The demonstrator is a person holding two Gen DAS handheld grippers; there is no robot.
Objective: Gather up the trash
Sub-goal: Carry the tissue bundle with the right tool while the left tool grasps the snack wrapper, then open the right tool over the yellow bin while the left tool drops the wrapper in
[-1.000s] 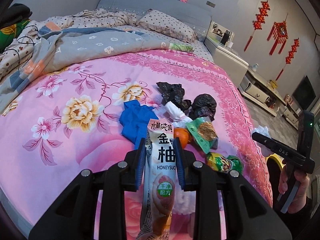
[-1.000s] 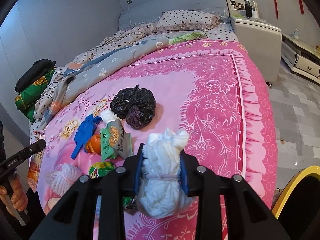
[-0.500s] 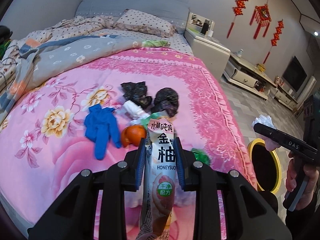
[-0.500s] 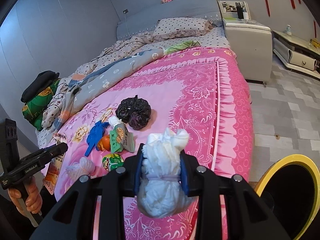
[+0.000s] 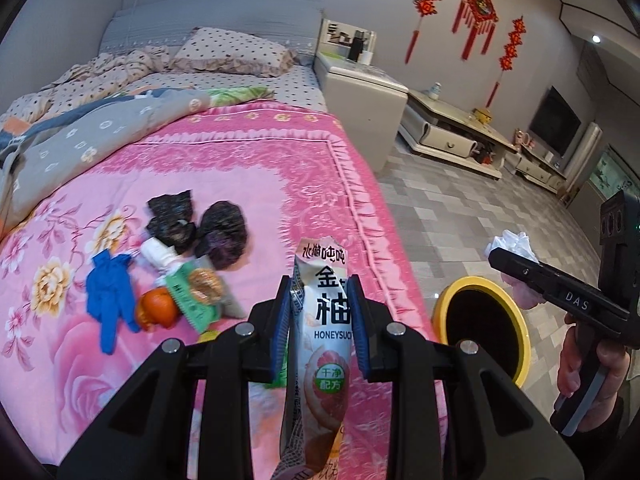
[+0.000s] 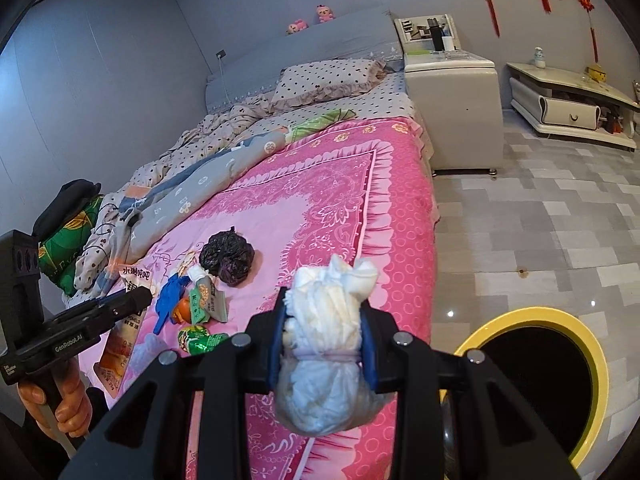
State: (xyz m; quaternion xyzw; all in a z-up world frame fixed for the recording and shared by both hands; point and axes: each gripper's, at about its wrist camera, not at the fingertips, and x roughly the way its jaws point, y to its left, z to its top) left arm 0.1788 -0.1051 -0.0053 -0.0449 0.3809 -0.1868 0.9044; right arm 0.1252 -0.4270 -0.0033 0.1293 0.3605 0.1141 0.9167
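Leftmost on the pink flowered bedspread (image 5: 248, 184) lies a crumpled blue rubber glove (image 5: 109, 294), just beside a small orange fruit (image 5: 157, 307). Touching the fruit is a green snack wrapper printed with a biscuit (image 5: 198, 292); its lettering is too small to read. Above these, a white crumpled wad (image 5: 157, 251) sits against two knotted black plastic bags (image 5: 196, 226), side by side. A shiny green-and-yellow wrapper (image 6: 198, 339) lies nearer the foot of the bed; print unreadable.

Centre of the left wrist view: the left gripper (image 5: 320, 316), its blue-padded fingers (image 5: 282, 320) clenched on a tall cream drink pouch (image 5: 324, 344). Legible on the pouch: Chinese characters at the top, "HONEYSUC…" cut off by a pad, and a green round badge with two lines of Chinese below. The pouch stands upright between the pads, above the bed's foot edge.

Right of that, on the grey tiled floor (image 5: 460, 216) just beside the bed, stands a round bin with a yellow rim and black inside (image 5: 480, 322).

Far right, the right gripper (image 6: 325, 328), marked "DAS" on its side, is held in a hand (image 5: 588, 372). Its fingers (image 6: 278, 336) are clamped on a white crumpled plastic bag tied round with a band (image 6: 328, 360), held near the bin's mouth. The left unit's body reads "GenRobot.AI".

Red knot hangings (image 5: 476, 12) on the wall.
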